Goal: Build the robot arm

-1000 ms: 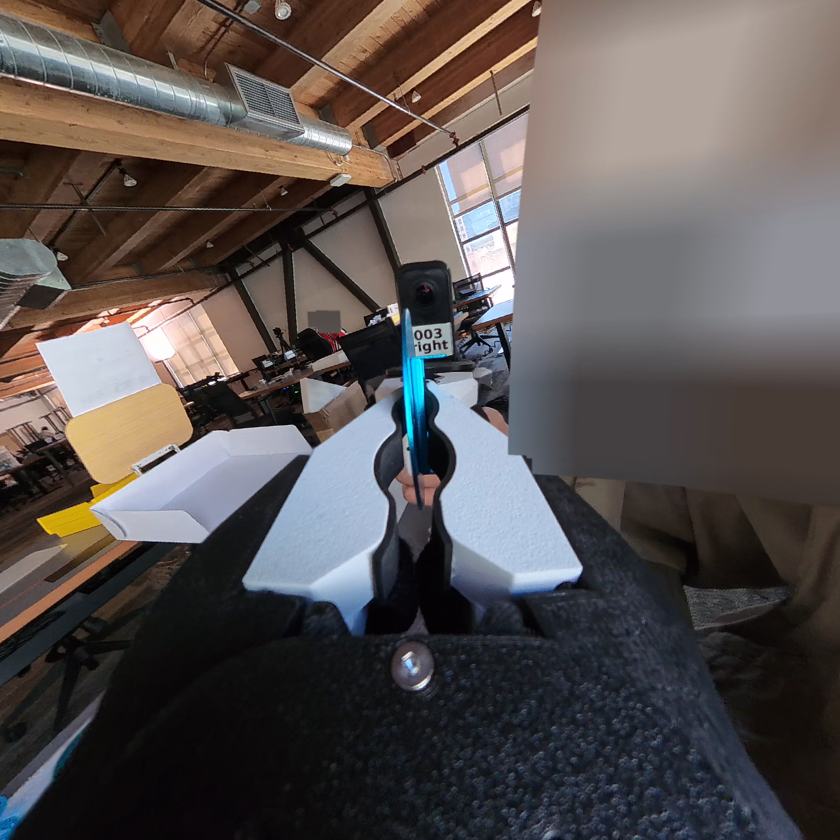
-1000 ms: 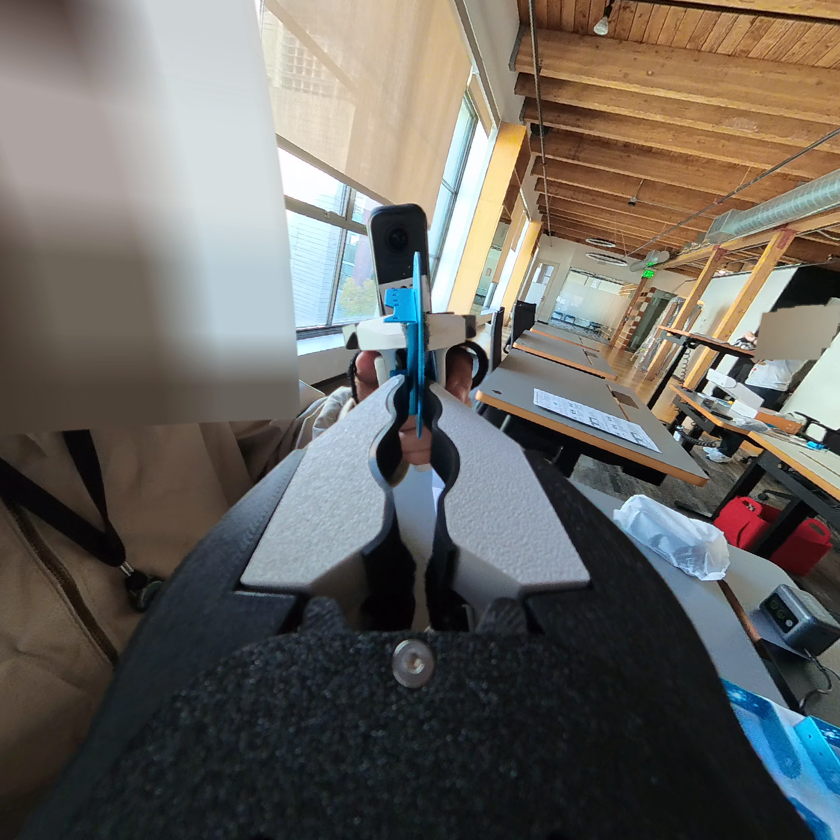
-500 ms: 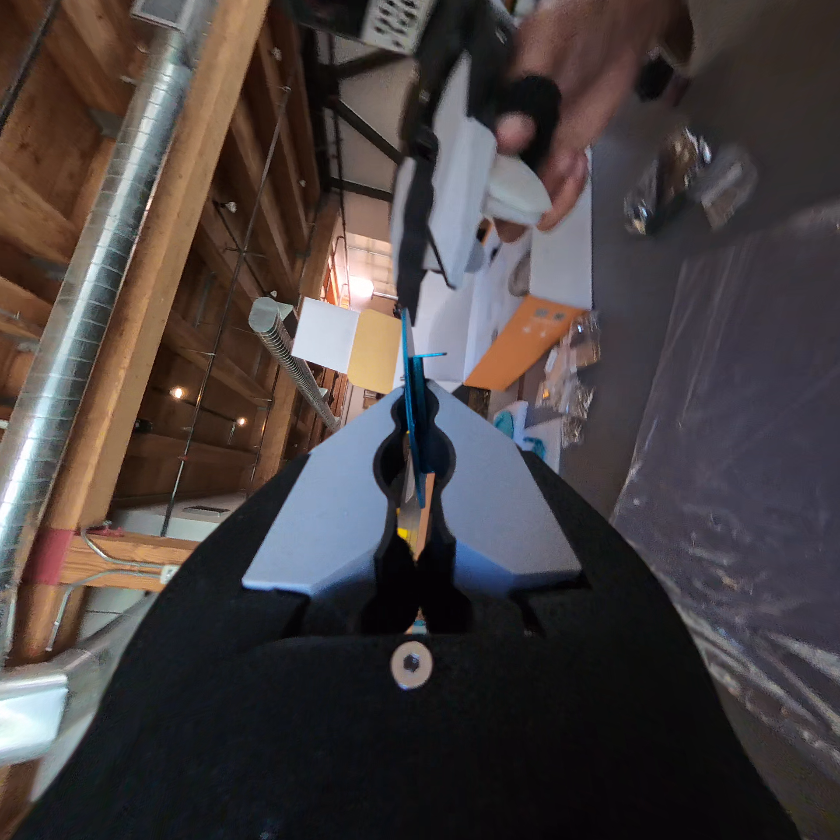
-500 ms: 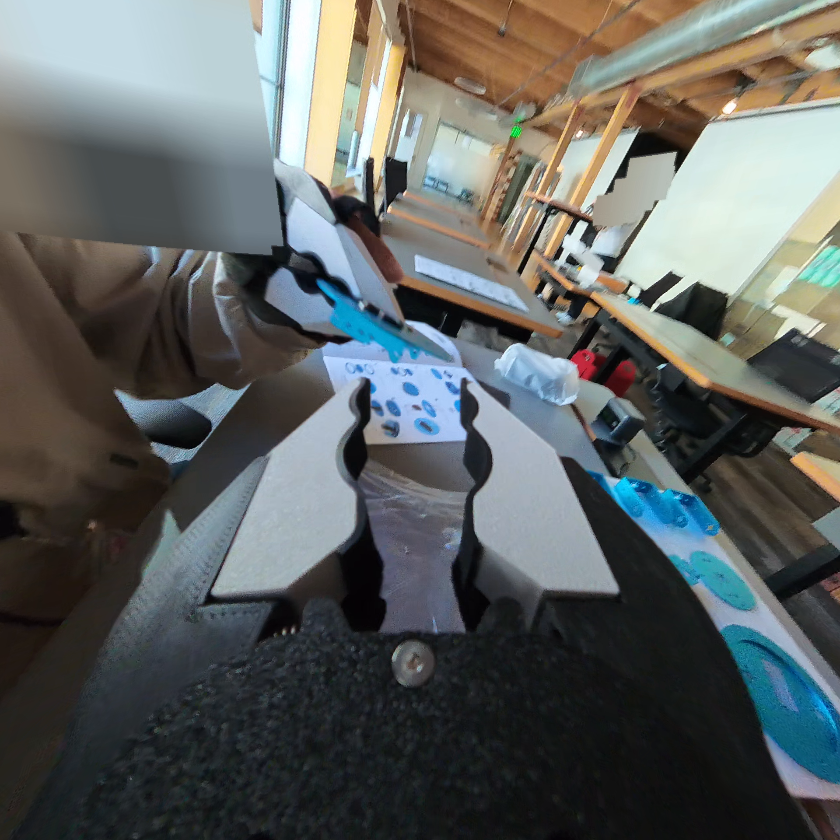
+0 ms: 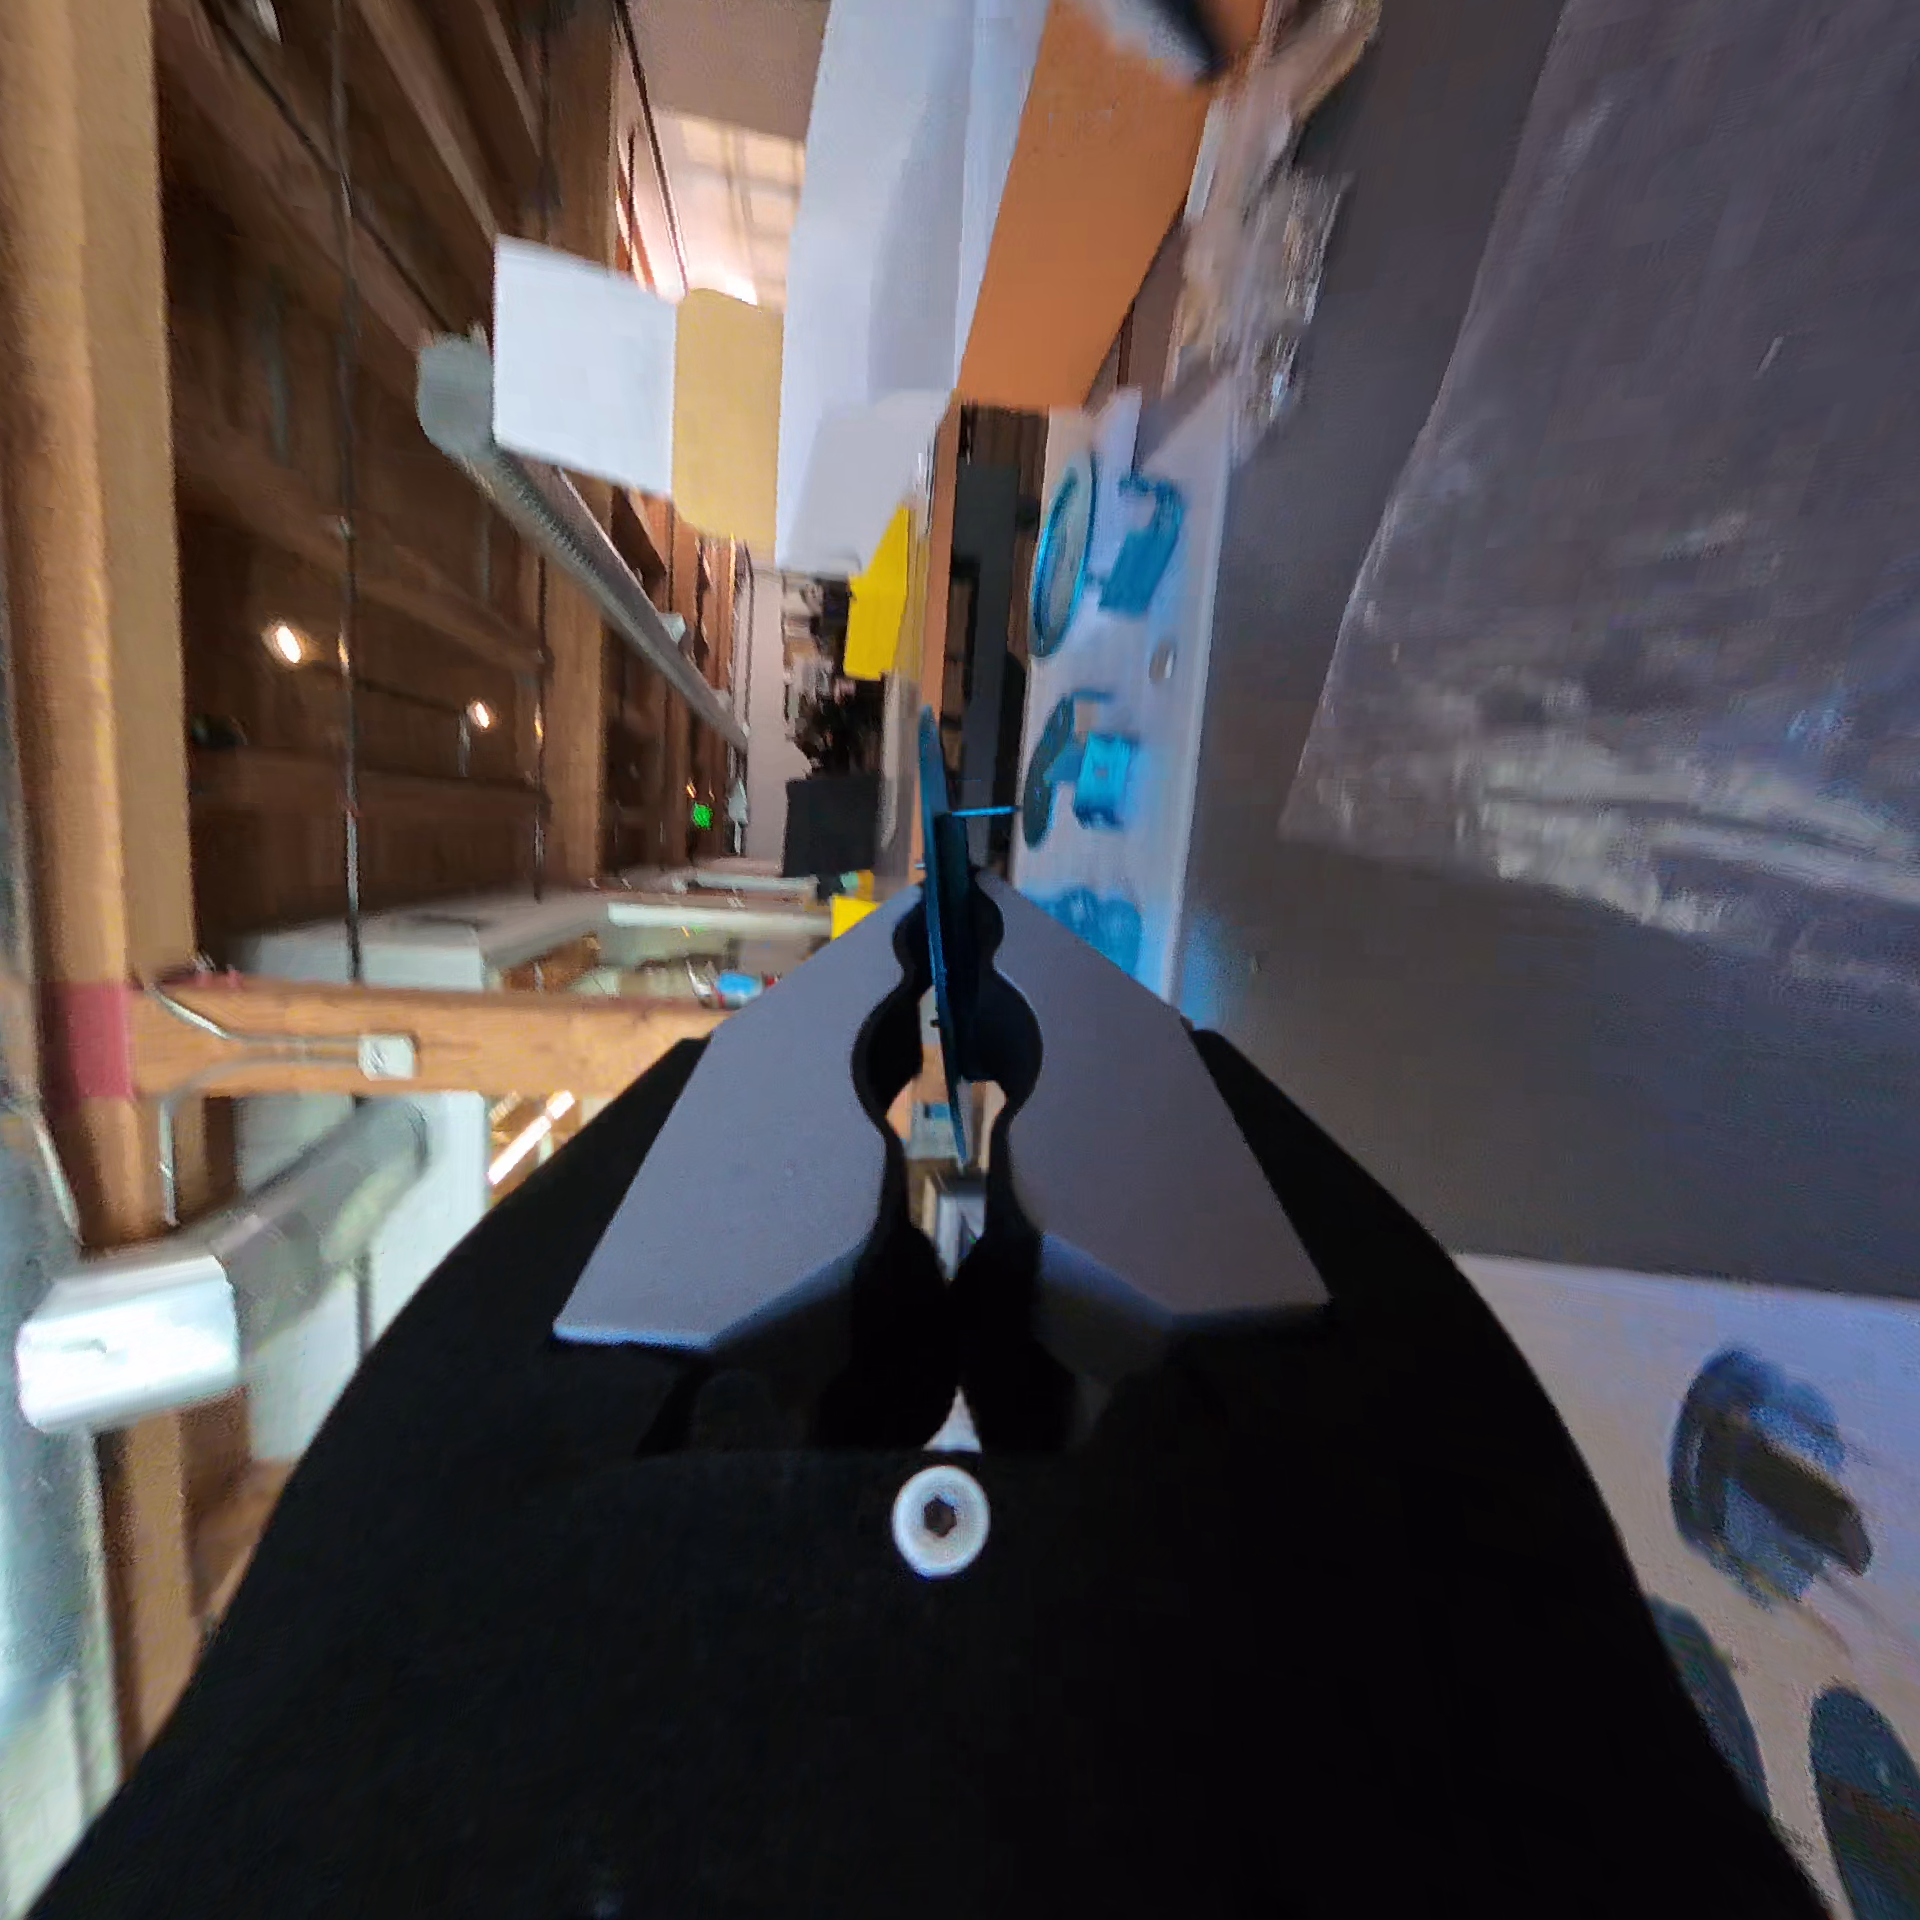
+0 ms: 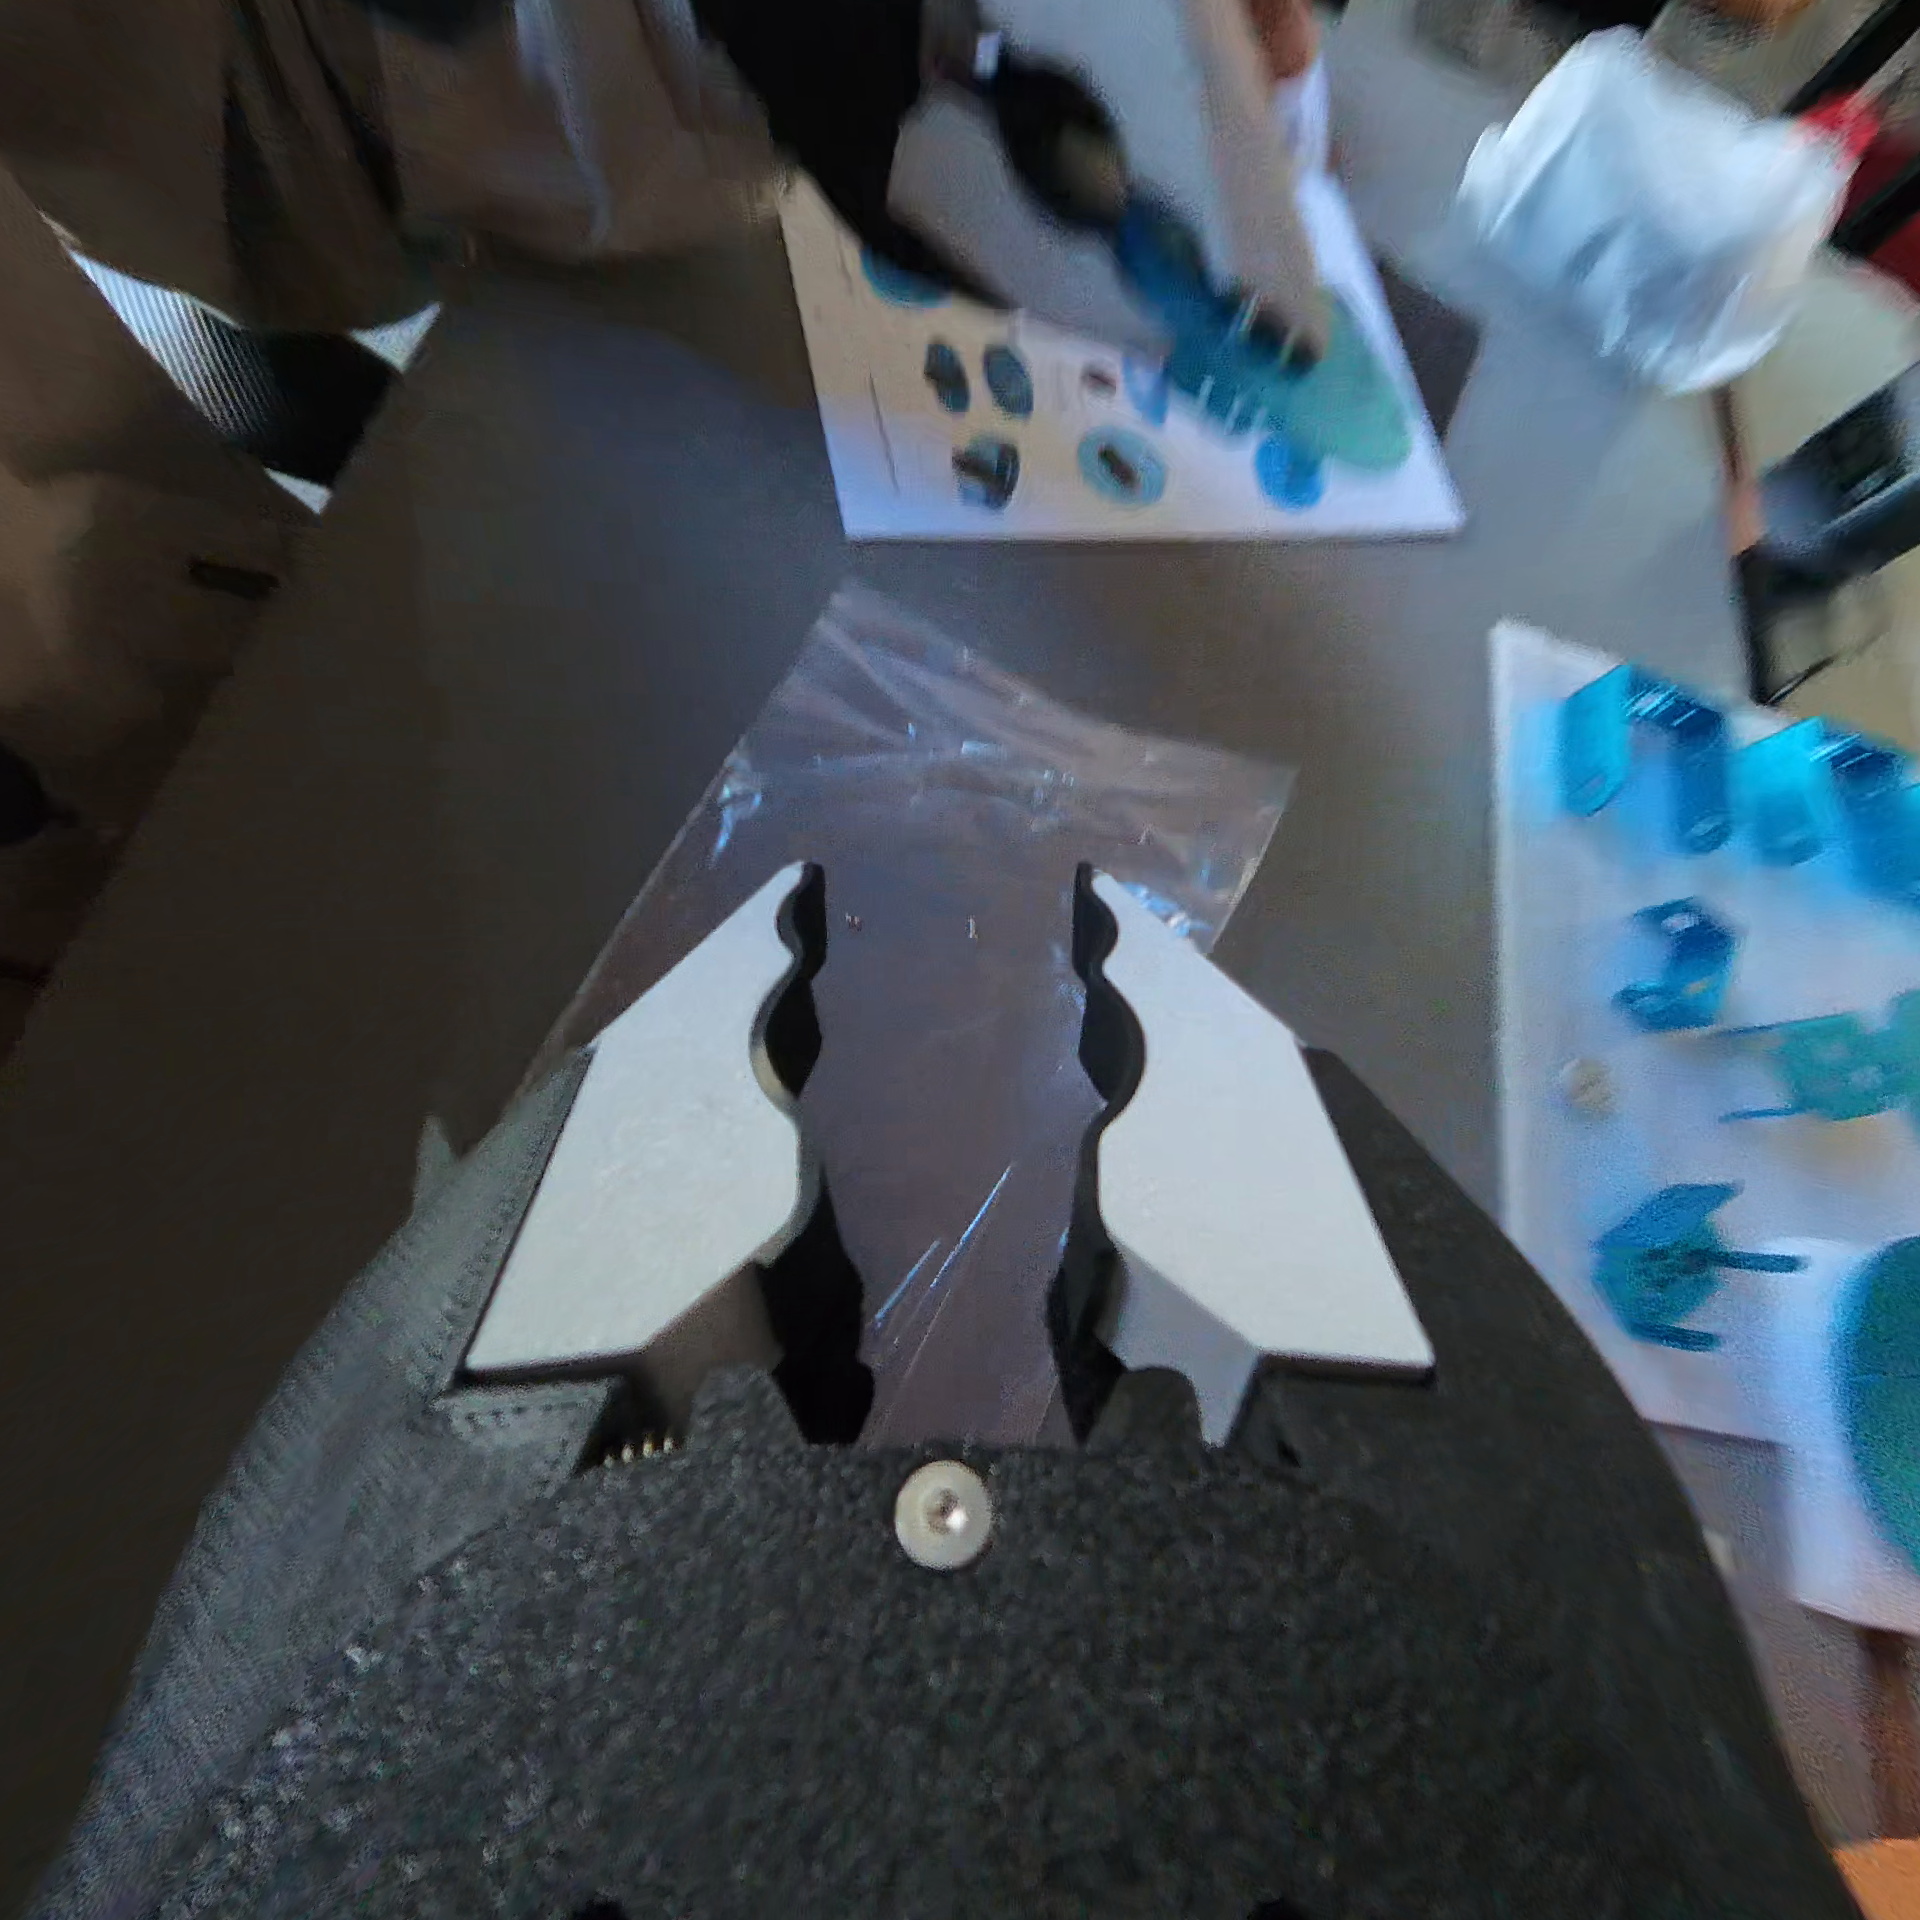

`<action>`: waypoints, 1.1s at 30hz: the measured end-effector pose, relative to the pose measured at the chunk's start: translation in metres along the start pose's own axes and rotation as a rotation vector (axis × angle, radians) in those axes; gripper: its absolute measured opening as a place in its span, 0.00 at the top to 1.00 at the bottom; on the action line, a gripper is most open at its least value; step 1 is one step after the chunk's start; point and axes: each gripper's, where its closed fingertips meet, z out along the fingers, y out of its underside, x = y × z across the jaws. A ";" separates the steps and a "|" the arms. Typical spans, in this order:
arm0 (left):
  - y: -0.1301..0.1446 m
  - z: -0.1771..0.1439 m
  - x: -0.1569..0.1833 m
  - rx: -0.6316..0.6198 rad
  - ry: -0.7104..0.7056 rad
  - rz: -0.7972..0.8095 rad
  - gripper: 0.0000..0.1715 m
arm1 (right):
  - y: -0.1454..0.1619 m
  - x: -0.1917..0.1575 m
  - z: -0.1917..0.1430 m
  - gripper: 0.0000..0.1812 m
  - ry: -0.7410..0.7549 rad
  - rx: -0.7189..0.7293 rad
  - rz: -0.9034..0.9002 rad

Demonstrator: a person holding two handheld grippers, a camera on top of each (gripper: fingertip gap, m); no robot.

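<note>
Now your left tongs (image 5: 951, 914) pinch a thin flat blue plate (image 5: 948, 935); your right tongs (image 6: 948, 894) gape over crinkled clear plastic bag (image 6: 997, 790), matte bench (image 6: 540, 582) at nine o'clock.

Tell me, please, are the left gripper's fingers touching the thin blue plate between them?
Touching. The left wrist view shows the left gripper shut on the thin blue plate, seen edge-on, with both fingertips pressed against its faces and no gap.

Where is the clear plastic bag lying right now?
In the right wrist view the clear plastic bag lies flat on the dark table, under the open right gripper, between two white sheets carrying blue parts.
</note>
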 end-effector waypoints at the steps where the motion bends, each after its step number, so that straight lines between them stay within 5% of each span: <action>1: 0.018 0.000 0.002 -0.027 0.004 -0.028 1.00 | 0.007 0.003 0.011 0.75 -0.046 -0.026 0.031; 5: 0.056 -0.002 0.019 -0.079 0.016 -0.051 1.00 | 0.009 0.035 0.047 0.83 -0.156 -0.031 0.134; 9: 0.082 -0.002 0.027 -0.140 0.016 -0.069 0.99 | 0.004 0.089 0.076 0.89 -0.111 -0.092 0.103; 15: 0.084 -0.001 0.047 -0.134 0.065 -0.108 0.99 | 0.024 0.153 0.150 0.88 -0.136 -0.247 0.063; 33: 0.084 0.002 0.061 -0.128 0.096 -0.090 0.99 | 0.033 0.163 0.183 0.93 -0.230 -0.211 0.060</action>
